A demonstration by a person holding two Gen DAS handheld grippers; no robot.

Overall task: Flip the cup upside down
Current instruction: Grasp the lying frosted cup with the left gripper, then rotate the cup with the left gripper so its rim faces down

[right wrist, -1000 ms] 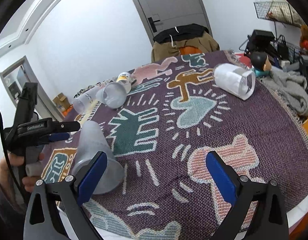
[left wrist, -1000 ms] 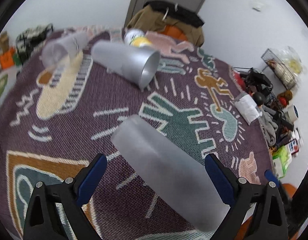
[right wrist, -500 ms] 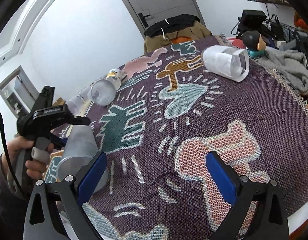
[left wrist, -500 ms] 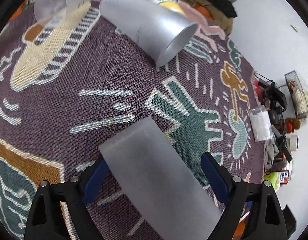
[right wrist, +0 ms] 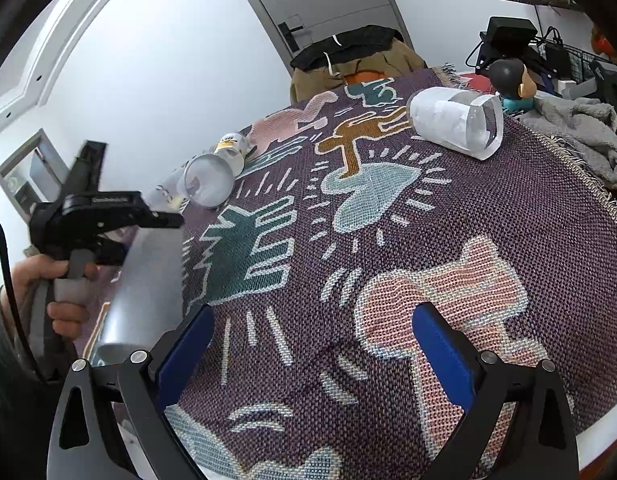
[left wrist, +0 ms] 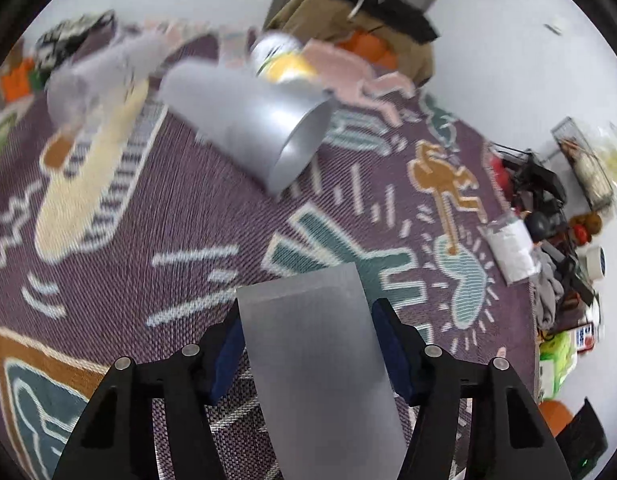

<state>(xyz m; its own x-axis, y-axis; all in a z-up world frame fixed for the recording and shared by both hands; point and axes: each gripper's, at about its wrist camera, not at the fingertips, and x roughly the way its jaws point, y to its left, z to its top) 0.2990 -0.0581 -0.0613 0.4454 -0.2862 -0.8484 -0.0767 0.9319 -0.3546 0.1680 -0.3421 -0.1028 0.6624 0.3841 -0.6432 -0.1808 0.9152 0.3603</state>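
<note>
A frosted grey cup (left wrist: 320, 356) sits between the blue pads of my left gripper (left wrist: 306, 344), which is shut on it. The cup's closed base points away from the camera and its mouth points back toward the hand. In the right wrist view the same cup (right wrist: 148, 292) hangs tilted above the patterned cloth (right wrist: 388, 240) at the left, held by the left gripper (right wrist: 164, 220). My right gripper (right wrist: 308, 352) is open and empty above the cloth's near edge.
A silver cup (left wrist: 260, 128) lies on its side at the back, with a clear cup (left wrist: 88, 80) and a yellow-labelled bottle (left wrist: 280, 60) near it. A white paper-wrapped glass (right wrist: 456, 124) lies at the right. Clutter and a grey towel (right wrist: 580, 136) lie beyond the right edge.
My left gripper has closed on the frosted cup and lifted it off the cloth, turning it. My right gripper has stayed open and has hardly moved.
</note>
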